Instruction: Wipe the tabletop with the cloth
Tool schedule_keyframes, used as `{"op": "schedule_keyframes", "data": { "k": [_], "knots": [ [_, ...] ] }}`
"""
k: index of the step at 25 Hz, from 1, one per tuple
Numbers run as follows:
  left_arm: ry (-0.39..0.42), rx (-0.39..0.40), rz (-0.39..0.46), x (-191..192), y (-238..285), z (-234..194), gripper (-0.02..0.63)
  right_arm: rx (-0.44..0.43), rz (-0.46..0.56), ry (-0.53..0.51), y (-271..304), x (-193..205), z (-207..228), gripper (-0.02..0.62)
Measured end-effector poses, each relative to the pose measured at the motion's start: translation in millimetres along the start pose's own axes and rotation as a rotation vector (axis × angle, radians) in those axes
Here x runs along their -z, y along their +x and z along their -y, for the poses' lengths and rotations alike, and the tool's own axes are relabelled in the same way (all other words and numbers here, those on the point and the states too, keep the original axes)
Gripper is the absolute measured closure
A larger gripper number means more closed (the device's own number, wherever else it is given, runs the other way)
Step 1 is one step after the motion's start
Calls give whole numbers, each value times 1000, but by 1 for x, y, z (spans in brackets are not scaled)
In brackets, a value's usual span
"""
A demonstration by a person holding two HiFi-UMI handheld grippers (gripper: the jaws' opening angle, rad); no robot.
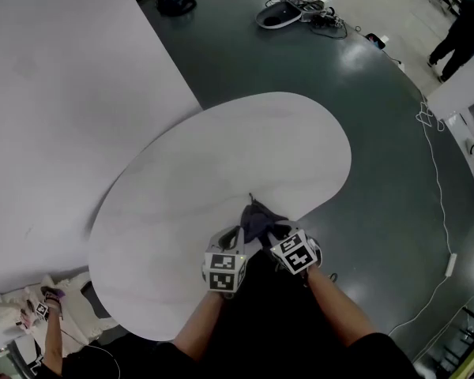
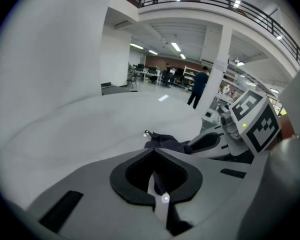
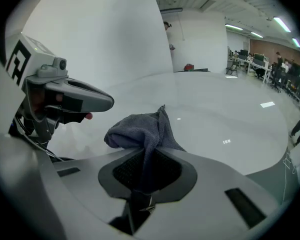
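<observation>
The cloth [image 1: 258, 219] is dark blue-grey, the desk [image 1: 221, 160] plain pale grey-white without pattern, the floor [image 1: 395, 164] glossy dark green-grey.

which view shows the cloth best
The right gripper view: the cloth sits large and central, bunched above the right gripper, whose jaws pinch it. The head view shows only a small dark bundle at the tabletop edge. The left gripper view catches a dark scrap beyond the shut left gripper.

Cloth [image 3: 138, 128] end hidden (pinched) inside right hand-held gripper [image 3: 142, 184]
</observation>
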State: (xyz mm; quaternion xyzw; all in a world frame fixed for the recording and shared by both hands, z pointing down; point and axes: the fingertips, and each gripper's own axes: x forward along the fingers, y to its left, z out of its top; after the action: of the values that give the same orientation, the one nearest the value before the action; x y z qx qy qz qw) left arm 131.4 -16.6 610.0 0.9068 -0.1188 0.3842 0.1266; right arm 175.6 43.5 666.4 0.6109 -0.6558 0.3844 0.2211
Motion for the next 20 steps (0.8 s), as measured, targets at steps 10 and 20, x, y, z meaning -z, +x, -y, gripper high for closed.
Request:
{"op": "schedule_keyframes", "data": {
  "k": [10,20],
  "knots": [
    [23,39,-11,-43,47,43,600,57,-24,-4,-38,10,79,554],
    [31,-30,-29,-84,92,86,600,29,-20,-13,-80,25,187,554]
  ]
}}
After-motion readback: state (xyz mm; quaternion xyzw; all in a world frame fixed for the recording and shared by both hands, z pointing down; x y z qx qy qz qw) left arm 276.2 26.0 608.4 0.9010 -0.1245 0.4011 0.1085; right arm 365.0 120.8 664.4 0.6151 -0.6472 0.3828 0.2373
